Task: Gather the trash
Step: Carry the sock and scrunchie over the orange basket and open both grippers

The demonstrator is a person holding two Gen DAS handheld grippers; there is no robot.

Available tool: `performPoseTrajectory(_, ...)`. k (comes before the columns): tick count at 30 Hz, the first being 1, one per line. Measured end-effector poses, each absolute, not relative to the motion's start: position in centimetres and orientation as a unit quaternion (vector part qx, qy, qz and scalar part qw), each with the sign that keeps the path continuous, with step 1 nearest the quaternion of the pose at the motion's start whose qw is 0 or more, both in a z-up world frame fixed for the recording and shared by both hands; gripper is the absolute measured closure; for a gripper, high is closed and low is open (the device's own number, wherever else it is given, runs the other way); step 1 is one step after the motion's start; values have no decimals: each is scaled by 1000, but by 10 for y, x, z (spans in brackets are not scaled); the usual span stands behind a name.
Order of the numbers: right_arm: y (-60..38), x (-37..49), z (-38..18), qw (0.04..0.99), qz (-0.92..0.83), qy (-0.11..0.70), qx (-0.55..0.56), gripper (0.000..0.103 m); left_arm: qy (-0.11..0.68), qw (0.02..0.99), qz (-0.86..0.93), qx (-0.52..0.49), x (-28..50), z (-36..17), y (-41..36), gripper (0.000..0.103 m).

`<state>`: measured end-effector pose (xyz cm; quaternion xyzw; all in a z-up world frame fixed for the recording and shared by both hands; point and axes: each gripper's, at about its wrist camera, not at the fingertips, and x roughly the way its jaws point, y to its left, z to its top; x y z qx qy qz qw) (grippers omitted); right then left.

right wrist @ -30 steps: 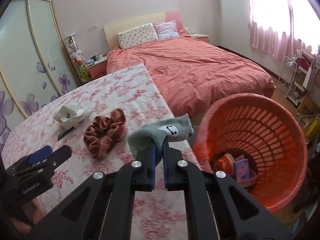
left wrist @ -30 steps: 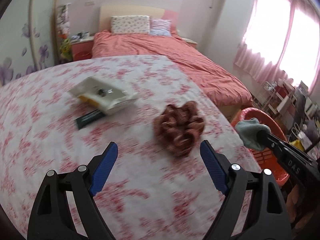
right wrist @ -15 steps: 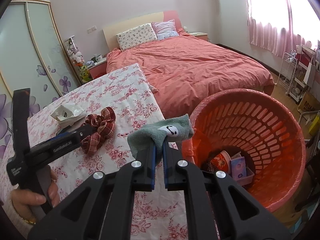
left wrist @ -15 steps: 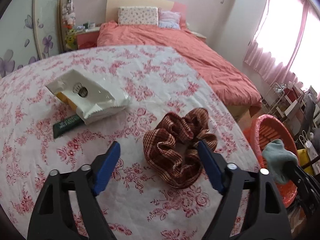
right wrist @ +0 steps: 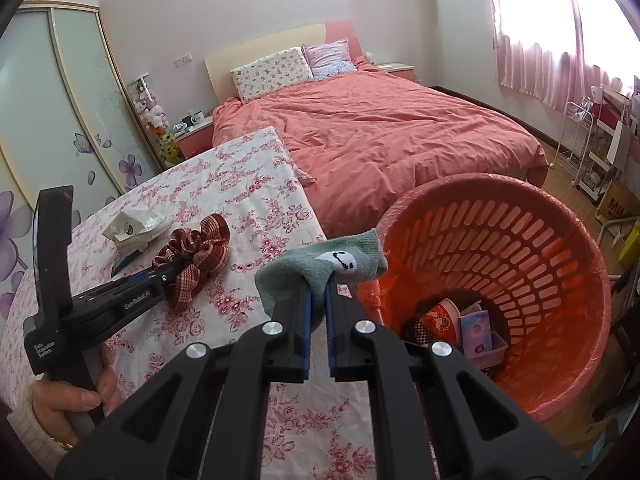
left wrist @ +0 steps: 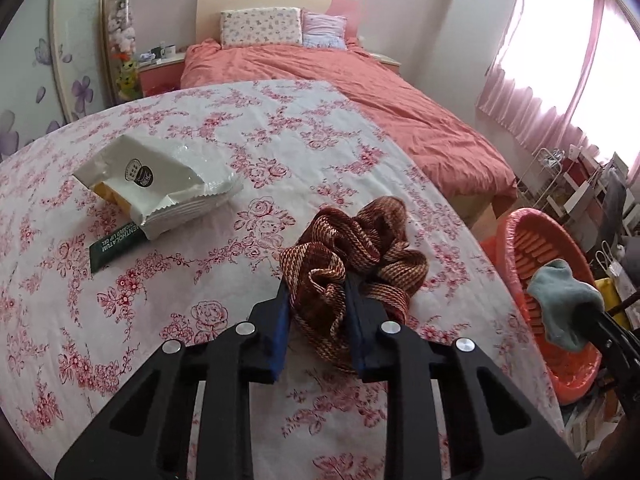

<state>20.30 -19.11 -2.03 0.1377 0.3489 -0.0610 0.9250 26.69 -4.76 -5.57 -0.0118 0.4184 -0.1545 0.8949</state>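
1. Behind the bench [left wrist: 280, 128] with its floral cloth sits a bed [right wrist: 380, 128] under a rumpled coral duvet.
2. Two pillows [left wrist: 260, 32] lean on the pale headboard [right wrist: 264, 46].
3. Left of the bed, a pink nightstand [left wrist: 160, 74] carries mugs, with stuffed toys [right wrist: 154, 114] stacked beside it.
4. Pink curtains [right wrist: 560, 28] glow at the window.
5. A wardrobe door [right wrist: 72, 100] shows purple flowers.
6. A white wire rack [right wrist: 580, 148] stands on the wooden floor.

Your left gripper [left wrist: 316, 300] hides the middle of the scrunchie [left wrist: 360, 248] between its pads. The white wrapper [left wrist: 160, 180] covers part of the green tube [left wrist: 114, 246], so you read only some of its lettering. The basket [right wrist: 560, 240] wall hides most of its contents, and shelf items at right are too small to tell.
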Motion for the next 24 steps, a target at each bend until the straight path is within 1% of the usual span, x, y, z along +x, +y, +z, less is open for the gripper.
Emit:
performPoseTrajectory(14,-201,170,4,934,-85,319,136,96,373,907,-194,-21,232,-13,-51,80)
performPoseTrajectory(24,-224,141,12,938,-124,295,134,96,352,903,-245,-24,202,6,-78,80)
